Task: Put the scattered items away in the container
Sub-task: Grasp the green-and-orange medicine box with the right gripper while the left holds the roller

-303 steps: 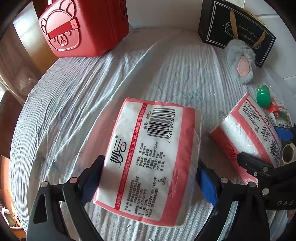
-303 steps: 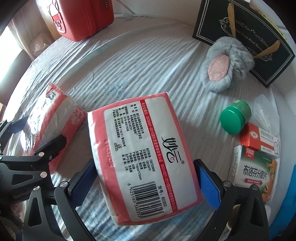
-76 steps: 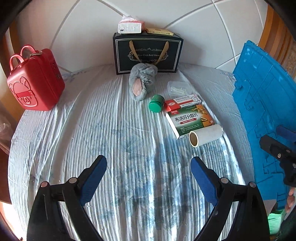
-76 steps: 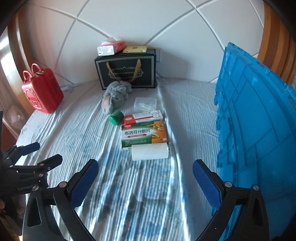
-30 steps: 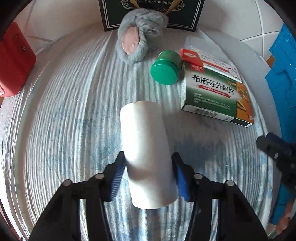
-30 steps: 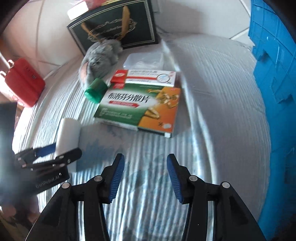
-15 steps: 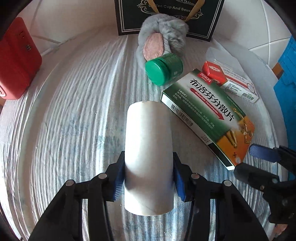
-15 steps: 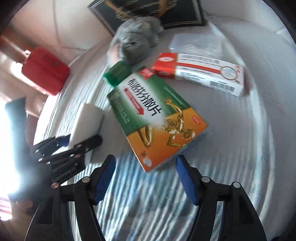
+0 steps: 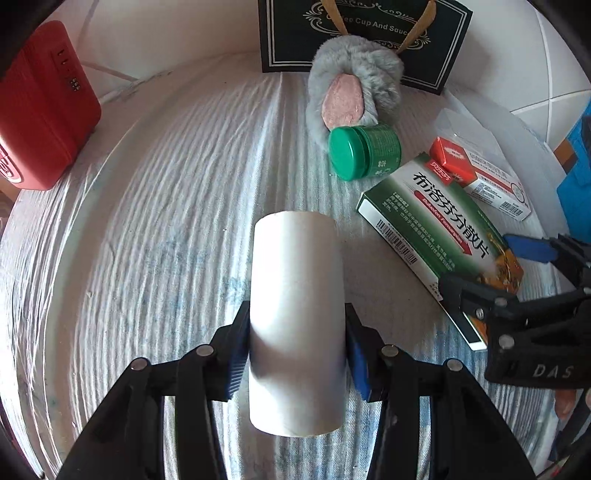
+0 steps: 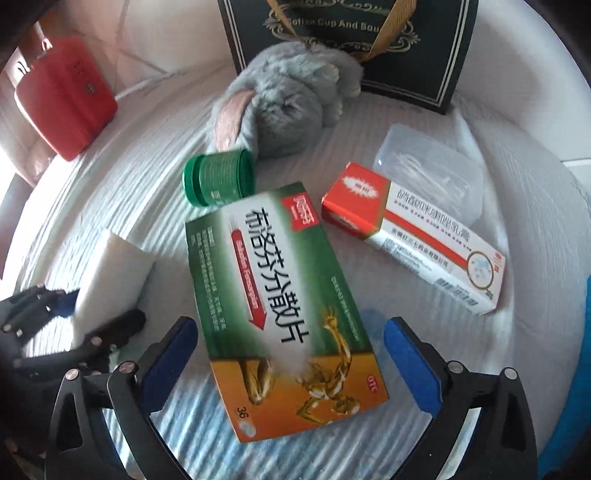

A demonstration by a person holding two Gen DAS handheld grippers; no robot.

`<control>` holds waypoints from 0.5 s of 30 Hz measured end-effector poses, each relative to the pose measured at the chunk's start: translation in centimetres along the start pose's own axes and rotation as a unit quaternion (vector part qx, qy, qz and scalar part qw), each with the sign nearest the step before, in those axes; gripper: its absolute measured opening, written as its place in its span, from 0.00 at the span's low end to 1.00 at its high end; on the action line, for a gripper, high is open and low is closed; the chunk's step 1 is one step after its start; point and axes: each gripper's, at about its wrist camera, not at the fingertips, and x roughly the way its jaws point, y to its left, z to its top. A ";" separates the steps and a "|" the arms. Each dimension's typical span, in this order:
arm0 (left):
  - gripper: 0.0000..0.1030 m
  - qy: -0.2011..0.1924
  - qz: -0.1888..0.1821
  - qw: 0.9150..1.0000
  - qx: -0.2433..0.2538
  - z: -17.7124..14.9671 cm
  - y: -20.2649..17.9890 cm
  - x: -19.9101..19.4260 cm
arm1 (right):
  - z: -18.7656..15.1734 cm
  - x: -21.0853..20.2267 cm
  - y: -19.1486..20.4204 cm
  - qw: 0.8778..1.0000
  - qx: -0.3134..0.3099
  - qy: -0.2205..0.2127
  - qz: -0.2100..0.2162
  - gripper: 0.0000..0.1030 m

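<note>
Compared with a moment earlier, the right gripper is standing wider, its open jaws now straddling the green medicine box without touching it, while the left gripper is clamping the white roll between its blue pads. Beyond are lying a green jar, a red-and-white carton, a clear plastic case and a grey plush toy. All are resting on the striped bedsheet, with a dark gift bag and red case standing behind.

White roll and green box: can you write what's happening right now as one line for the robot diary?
left gripper: shut on white roll | right gripper: open, straddling green medicine box | box lying on bed sheet
</note>
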 end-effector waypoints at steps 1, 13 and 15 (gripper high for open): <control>0.44 -0.002 -0.001 1.000 -0.003 0.1 0.2 0.0 | -0.2 -0.1 0.1 1.000 -0.002 0.005 -0.003 0.89; 0.52 0.002 0.001 1.000 -0.020 1.6 1.9 0.6 | 1.4 1.0 2.0 0.999 -0.011 0.005 -0.043 1.00; 0.52 0.003 -0.001 1.000 -0.021 1.4 2.2 0.4 | 1.5 1.4 2.2 0.999 -0.013 0.010 -0.049 0.99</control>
